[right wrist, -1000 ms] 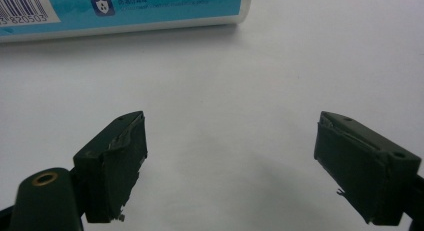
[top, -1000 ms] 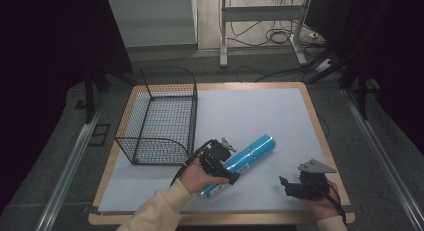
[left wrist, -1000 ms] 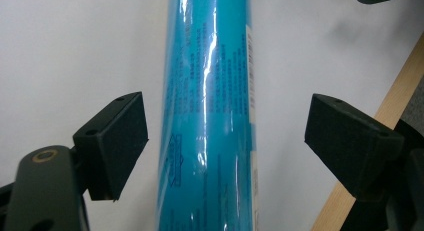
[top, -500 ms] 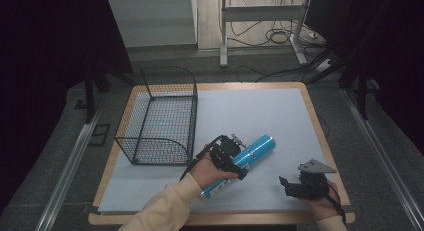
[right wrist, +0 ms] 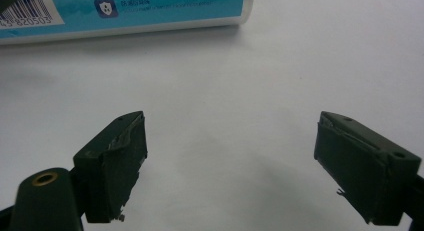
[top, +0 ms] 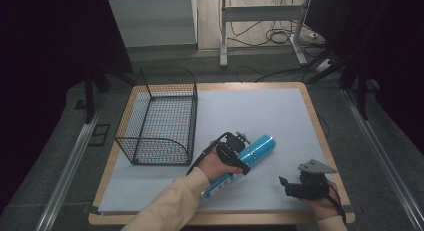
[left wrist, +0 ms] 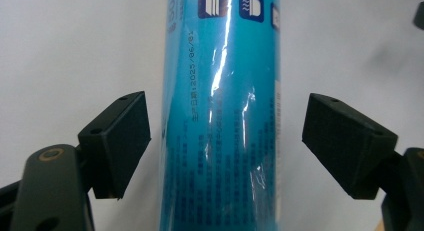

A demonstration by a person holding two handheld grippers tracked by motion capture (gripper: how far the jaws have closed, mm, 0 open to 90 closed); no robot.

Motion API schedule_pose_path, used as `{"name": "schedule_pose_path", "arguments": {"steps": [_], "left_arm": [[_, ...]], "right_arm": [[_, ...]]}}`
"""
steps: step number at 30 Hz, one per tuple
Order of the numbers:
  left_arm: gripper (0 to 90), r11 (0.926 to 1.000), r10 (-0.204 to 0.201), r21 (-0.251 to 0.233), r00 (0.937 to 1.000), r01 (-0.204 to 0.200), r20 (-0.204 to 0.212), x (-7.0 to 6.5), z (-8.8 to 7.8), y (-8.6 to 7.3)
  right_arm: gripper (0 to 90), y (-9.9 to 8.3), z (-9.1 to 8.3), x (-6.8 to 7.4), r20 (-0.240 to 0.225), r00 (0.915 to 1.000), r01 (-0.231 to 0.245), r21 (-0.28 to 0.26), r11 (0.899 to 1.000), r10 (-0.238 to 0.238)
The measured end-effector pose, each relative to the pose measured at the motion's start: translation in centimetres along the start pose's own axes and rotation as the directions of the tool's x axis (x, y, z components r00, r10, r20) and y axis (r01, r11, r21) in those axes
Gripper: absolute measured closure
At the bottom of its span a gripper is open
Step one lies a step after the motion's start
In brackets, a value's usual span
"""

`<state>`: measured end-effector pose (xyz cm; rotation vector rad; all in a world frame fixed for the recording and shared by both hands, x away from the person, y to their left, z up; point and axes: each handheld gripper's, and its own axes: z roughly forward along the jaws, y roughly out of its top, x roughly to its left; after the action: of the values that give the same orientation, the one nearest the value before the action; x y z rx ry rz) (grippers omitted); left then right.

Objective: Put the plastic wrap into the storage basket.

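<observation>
A blue cylindrical tube (top: 259,146) with printed labels lies slantwise on the white mat (top: 260,111). My left gripper (top: 242,158) straddles its middle. In the left gripper view the tube (left wrist: 220,91) runs up between the two black pads (left wrist: 117,141) of the left gripper (left wrist: 225,141). The jaws have just been closing, and a small gap remains on each side. My right gripper (top: 285,187) rests near the table's front right, open, with bare mat between its pads. In the right gripper view (right wrist: 230,156) the tube's end (right wrist: 125,11) lies ahead.
A black wire basket (top: 155,116) stands on the left part of the mat, close to the tube's left. The wooden table edge (top: 225,218) frames the mat. Desk legs and cables lie on the floor beyond.
My left gripper has slid to the right along the tube and sunk over it, its jaws narrower. The right gripper has stayed put.
</observation>
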<state>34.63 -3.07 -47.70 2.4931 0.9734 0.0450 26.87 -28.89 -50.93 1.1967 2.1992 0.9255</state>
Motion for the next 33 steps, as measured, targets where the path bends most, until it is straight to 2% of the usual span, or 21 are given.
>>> {"name": "schedule_pose_path", "arguments": {"steps": [3,8,13,17,19,22,33], "left_arm": [[20.2,0.9998,0.002,0.021,0.9999,-0.002,0.013,0.0,0.8,0.3],[20.5,0.9987,0.011,0.051,0.9999,-0.011,-0.002,-0.2,1.7,0.6],[21.0,0.9970,-0.017,0.076,0.9999,0.017,-0.002,0.1,2.6,0.8],[24.2,0.9936,-0.014,0.112,0.9999,0.015,-0.008,0.0,3.1,0.9],[28.1,0.9920,-0.011,0.126,0.9997,0.013,-0.023,0.1,3.2,0.9],[30.0,0.9910,-0.011,0.133,0.9998,0.013,-0.014,0.2,3.1,1.1],[30.6,0.9879,-0.007,0.155,1.0000,0.007,0.000,0.4,3.0,1.4]], "right_arm": [[13.8,0.0,0.1,0.0,0.002,1.0000,0.004,0.002,1.000,-0.004],[13.8,0.0,0.1,0.0,0.002,1.0000,0.003,0.002,1.000,-0.003],[13.8,0.0,0.0,0.0,0.002,1.0000,0.004,0.000,1.000,-0.004],[13.8,0.1,0.0,0.0,0.004,1.0000,0.004,0.001,1.000,-0.004],[13.8,0.1,0.0,0.0,0.008,1.0000,0.005,0.002,1.000,-0.005],[13.8,0.1,0.0,-0.1,0.010,0.9999,0.002,0.002,1.000,-0.002],[13.9,0.1,0.0,-0.2,0.020,0.9998,0.000,-0.002,1.000,0.000]]}}
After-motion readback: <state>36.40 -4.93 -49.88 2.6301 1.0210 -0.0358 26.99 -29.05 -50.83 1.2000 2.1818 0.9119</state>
